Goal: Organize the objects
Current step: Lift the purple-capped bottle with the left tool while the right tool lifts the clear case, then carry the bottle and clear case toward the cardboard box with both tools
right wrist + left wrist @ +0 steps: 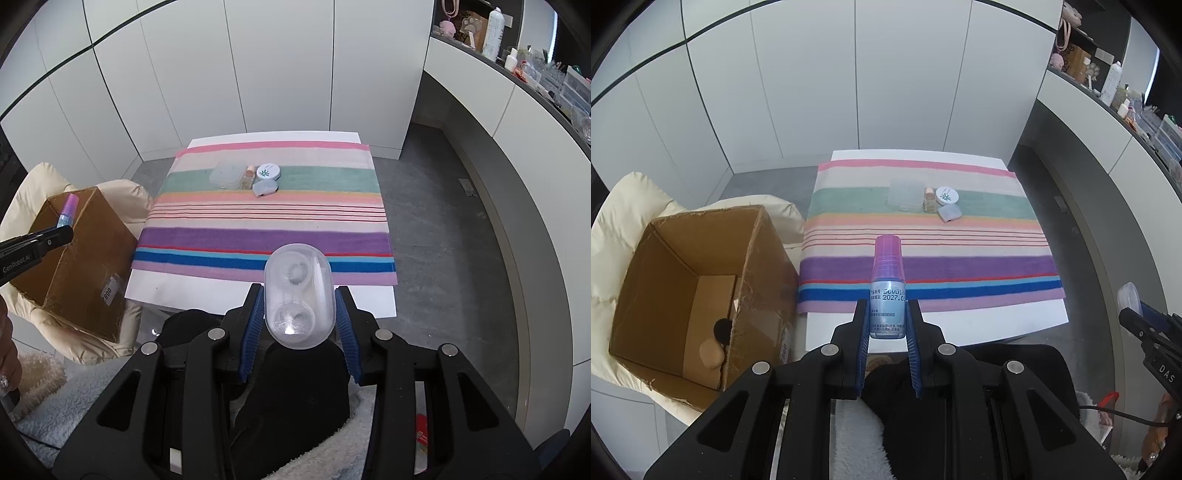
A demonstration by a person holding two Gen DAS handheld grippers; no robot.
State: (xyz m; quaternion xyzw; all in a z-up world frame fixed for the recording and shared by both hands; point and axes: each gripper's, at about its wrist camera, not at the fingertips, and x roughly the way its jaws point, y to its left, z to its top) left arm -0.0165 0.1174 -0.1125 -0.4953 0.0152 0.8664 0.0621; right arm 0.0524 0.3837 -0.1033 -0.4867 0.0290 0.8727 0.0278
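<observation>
My left gripper (887,308) is shut on a small bottle (887,291) with a pale blue label and a pink-purple cap, held above the near edge of the white table (923,325). My right gripper (299,295) is shut on a clear oval contact-lens case (299,299), also over the table's near edge. On the striped towel (266,236) lie a clear square box (228,174), a tiny vial (249,176), a round white tin (269,171) and a pale blue case (265,187). The left gripper with its bottle (67,210) shows at the left of the right wrist view.
An open cardboard box (701,295) stands left of the table on a cream cushion (628,206); a beige sponge (711,353) and a black round thing lie inside. White cabinet doors close the back. A cluttered shelf (535,66) runs along the right. A person's lap sits below.
</observation>
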